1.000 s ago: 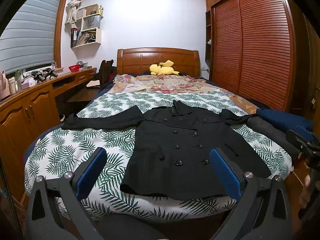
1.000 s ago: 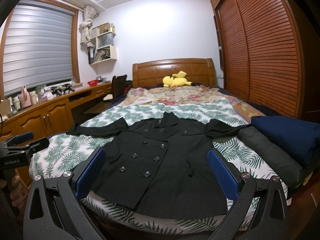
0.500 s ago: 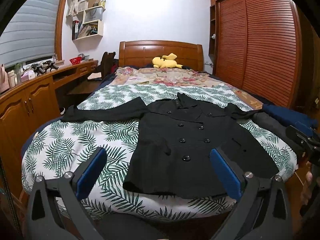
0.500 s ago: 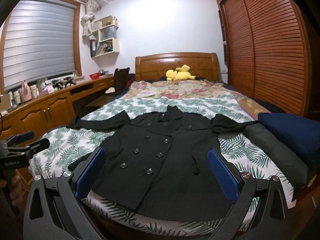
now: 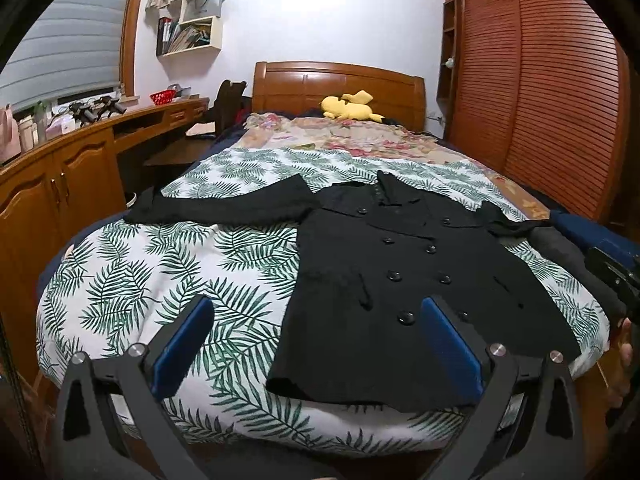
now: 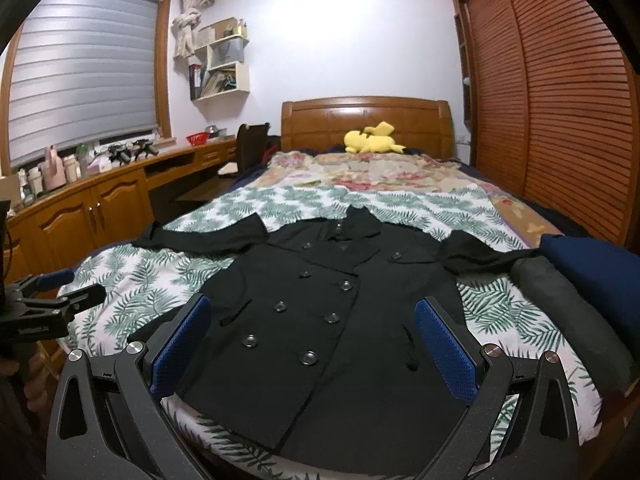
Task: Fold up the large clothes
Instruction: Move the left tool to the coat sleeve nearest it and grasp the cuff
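The left gripper [image 5: 316, 340] stood wide open above the near edge of the bed [image 5: 168, 280], its blue pads [image 5: 182, 346] apart and holding nothing, touching nothing. The right gripper [image 6: 312, 344] was likewise spread wide and empty, held over the near hem of the black coat [image 6: 320, 300].

The black coat [image 5: 400, 288] lay flat and face up on the leaf-print bedspread [image 5: 140, 272], buttoned in two rows, collar toward the far headboard [image 5: 340, 84]. Its left sleeve stretched straight out to the left; its right sleeve reached toward a dark grey folded garment [image 6: 560, 304] at the bed's right edge, beside a navy folded garment [image 6: 592, 264].

The left wrist view showed the coat right of centre, with much bare bedspread to its left, and the right gripper's body at the far right edge. The right wrist view showed the coat centred, the folded garments more fully, and the left gripper [image 6: 86, 294] at the left edge. A yellow plush toy [image 6: 372, 142] lay by the headboard.
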A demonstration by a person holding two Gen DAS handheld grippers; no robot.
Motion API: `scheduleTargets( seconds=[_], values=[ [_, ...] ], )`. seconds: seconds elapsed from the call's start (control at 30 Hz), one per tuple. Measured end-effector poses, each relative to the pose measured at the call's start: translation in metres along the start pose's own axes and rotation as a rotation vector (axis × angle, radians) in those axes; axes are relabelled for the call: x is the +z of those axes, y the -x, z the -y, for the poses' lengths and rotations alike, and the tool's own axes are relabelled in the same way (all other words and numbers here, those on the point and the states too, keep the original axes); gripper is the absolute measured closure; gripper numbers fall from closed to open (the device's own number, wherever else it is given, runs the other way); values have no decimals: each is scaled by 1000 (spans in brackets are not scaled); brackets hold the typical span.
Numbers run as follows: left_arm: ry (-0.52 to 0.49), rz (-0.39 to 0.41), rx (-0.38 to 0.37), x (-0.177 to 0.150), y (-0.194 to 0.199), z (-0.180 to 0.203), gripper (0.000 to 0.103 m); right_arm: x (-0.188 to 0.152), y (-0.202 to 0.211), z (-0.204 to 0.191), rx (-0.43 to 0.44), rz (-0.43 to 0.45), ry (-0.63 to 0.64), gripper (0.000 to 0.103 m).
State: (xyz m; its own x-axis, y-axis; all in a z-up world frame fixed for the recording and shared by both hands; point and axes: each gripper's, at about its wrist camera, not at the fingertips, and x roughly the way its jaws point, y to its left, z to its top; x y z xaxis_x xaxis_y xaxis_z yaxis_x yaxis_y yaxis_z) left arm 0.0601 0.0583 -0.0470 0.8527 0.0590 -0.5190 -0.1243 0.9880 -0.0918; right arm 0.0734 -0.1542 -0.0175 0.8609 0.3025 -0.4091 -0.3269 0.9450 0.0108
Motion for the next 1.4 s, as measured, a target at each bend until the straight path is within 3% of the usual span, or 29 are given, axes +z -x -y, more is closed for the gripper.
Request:
scheduleTargets(
  seconds=[0.47,0.87,1.13,1.4],
  values=[
    [39,-21,72,12,-59,-51,0,15,-77,-4,39,-75,19,0],
    [83,-102,92,36,-143,-123,0,-7,-187,-20,104,-218,62,0],
    [117,-130,107,51,-189,-175,0,-11,-239,-35,137,-250,97,0],
    [225,-164,82,69,-236,-241,13,-38,-267,-40,156,-324,98,0]
  ],
)
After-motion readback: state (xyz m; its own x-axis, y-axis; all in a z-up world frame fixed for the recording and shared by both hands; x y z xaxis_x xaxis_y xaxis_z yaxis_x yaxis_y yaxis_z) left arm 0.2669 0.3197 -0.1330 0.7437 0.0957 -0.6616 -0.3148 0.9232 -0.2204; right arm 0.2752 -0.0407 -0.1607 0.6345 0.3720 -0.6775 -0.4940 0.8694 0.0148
